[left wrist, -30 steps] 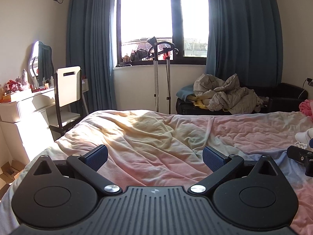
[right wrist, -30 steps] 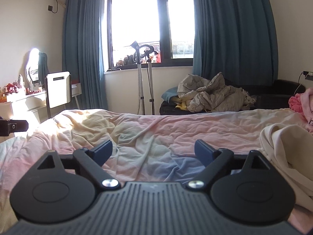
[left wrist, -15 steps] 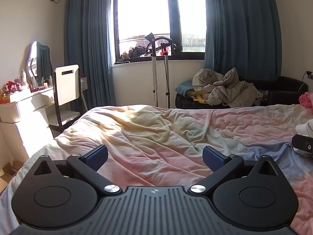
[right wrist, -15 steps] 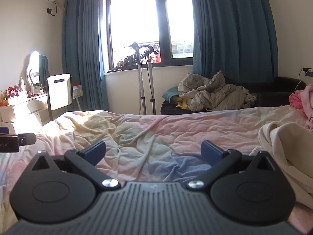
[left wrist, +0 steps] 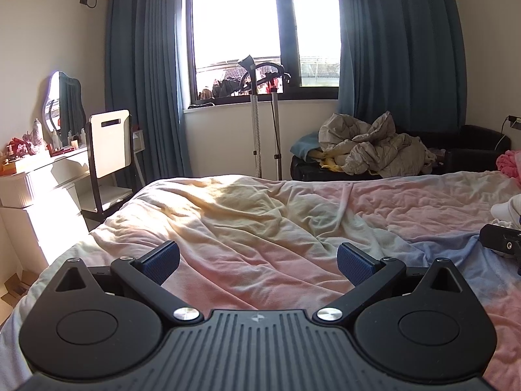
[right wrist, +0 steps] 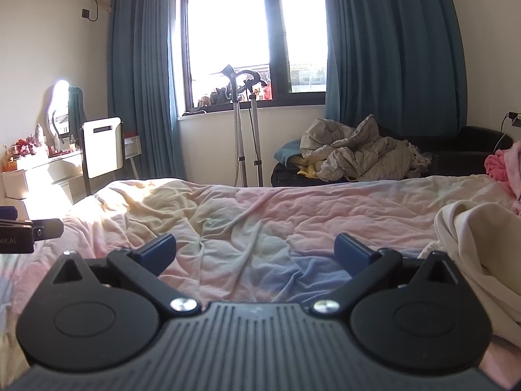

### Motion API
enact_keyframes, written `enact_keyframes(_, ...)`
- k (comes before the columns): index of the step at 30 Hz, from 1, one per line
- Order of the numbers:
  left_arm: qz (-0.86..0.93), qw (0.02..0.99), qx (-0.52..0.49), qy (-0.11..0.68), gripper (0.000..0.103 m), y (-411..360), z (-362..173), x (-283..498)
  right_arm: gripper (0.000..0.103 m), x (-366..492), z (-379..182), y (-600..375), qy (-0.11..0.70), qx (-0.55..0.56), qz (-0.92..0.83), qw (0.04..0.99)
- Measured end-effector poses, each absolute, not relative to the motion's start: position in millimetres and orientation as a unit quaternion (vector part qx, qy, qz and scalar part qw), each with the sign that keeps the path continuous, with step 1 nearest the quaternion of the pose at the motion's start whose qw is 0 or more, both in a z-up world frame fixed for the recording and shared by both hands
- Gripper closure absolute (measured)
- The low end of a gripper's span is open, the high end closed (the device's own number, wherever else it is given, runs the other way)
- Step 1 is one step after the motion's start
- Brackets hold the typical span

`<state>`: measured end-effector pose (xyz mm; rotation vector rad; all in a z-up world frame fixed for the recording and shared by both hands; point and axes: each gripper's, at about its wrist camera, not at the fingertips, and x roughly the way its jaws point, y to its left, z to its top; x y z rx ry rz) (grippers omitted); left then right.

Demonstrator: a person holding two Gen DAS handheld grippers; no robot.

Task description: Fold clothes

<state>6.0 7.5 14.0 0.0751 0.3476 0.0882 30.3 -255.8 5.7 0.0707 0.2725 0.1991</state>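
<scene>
A cream garment [right wrist: 478, 247] lies crumpled on the bed at the right of the right wrist view; its white edge [left wrist: 506, 210] shows at the far right of the left wrist view. My left gripper [left wrist: 259, 262] is open and empty above the pastel bedspread [left wrist: 276, 228]. My right gripper [right wrist: 255, 251] is open and empty over the bedspread [right wrist: 293, 215], just left of the cream garment. Each gripper shows at the edge of the other's view, the right one [left wrist: 501, 244] and the left one [right wrist: 22, 233].
A pink item [right wrist: 503, 166] lies at the bed's far right. A sofa [left wrist: 469, 150] with a heap of grey bedding [left wrist: 368, 146] stands beyond the bed. A garment steamer stand [left wrist: 260, 114] is by the window. A chair [left wrist: 109, 150] and white dressing table [left wrist: 39, 176] are at left.
Both views have shifted slightly; the window and room sit a little differently in frame. The right gripper's fingers stand wider apart than one second ago. Nothing was grasped.
</scene>
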Motion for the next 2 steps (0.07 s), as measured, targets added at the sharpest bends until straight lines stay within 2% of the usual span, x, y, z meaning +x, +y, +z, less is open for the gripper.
enact_keyframes(2, 0.044, 0.983, 0.037, 0.173, 0.000, 7.1, 14.0, 5.7, 0.000, 31.1, 5.8, -256.9, 0.136, 0.037, 0.100, 0.985)
